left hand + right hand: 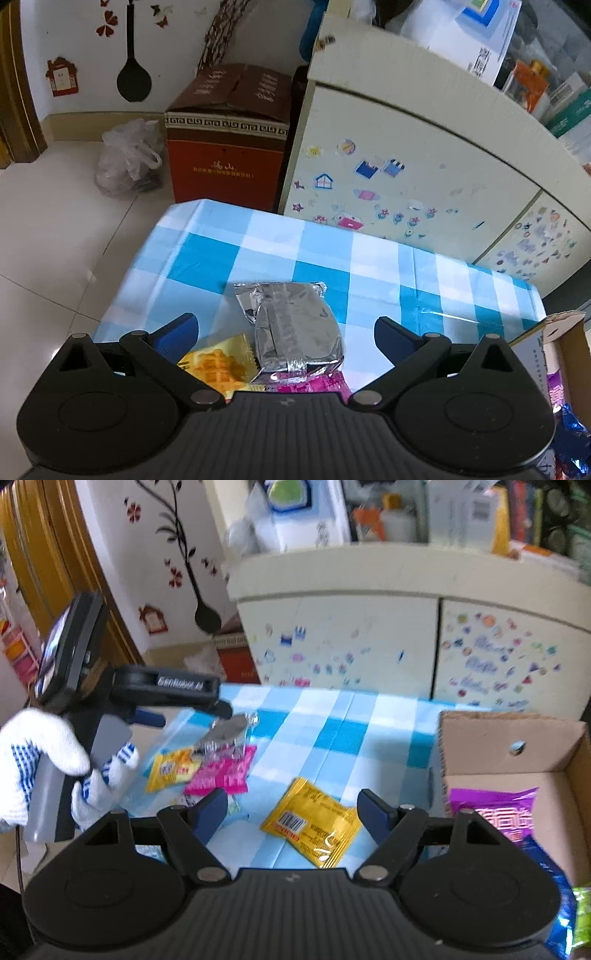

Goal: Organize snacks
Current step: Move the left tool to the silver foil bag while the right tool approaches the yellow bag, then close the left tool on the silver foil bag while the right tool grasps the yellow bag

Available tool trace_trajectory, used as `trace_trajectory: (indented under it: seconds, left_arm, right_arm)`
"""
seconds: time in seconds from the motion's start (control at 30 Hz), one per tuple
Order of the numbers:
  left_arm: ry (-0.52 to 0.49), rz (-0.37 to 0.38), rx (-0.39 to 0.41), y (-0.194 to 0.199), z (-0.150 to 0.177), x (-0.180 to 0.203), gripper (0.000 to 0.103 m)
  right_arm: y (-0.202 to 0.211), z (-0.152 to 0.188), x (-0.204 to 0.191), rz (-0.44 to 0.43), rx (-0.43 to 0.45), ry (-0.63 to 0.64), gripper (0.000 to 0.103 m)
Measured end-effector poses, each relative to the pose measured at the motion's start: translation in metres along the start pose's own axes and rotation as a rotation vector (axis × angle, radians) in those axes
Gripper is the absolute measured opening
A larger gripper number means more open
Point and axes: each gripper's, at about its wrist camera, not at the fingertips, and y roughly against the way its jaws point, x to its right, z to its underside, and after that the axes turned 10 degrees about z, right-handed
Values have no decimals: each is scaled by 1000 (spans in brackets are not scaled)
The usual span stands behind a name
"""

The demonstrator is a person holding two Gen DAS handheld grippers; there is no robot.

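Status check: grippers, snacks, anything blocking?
Left gripper open above silver packet. Right gripper open above yellow packet. Cardboard box holds some snacks. Nothing blocking.

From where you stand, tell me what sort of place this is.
Most likely a room in a family home. A cream cabinet covered in children's stickers stands behind a small table with a blue checked cloth, the wall carries tree and flower decals, and a red carton sits on the tiled floor.

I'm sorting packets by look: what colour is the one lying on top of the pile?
Silver foil packet, clearest in the left wrist view.
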Motion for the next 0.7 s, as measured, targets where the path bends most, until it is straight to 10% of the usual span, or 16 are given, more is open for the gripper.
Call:
trace_trajectory:
  seconds: [0.7]
  left_arm:
    - [23,-43,-71,-58,-6,-3,103]
  right_arm:
    - [-77,0,-18,18,-87,26,78]
